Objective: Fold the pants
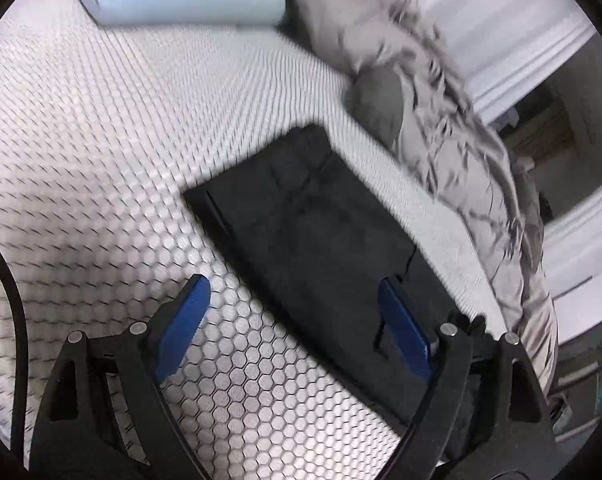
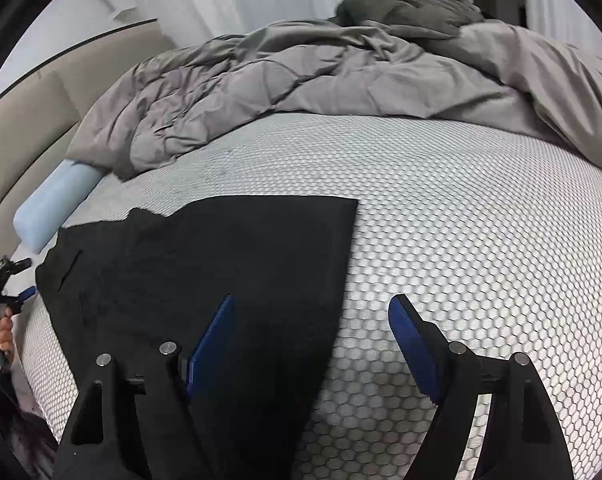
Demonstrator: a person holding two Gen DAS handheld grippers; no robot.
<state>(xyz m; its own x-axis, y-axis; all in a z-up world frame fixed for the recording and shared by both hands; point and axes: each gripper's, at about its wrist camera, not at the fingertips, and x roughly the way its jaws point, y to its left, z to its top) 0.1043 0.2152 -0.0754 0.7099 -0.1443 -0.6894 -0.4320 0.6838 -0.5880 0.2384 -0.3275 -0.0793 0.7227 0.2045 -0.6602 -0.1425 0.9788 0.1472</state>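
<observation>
Black pants (image 2: pixel 205 264): matt soft cloth, lying on the mattress (image 2: pixel 461 240), a white knit cover with raised honeycomb texture. Beyond the pants, grey comforter (image 2: pixel 301 76): crumpled quilted cloth, faint sheen. Left of the pants, pale blue pillow (image 2: pixel 49 208): smooth cloth.

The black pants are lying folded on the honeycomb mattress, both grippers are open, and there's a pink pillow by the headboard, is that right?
Not quite: the pillow is light blue, not pink, as the right wrist view shows. The rest holds: the black pants lie folded on the honeycomb mattress, and the left gripper and right gripper are open.
</observation>
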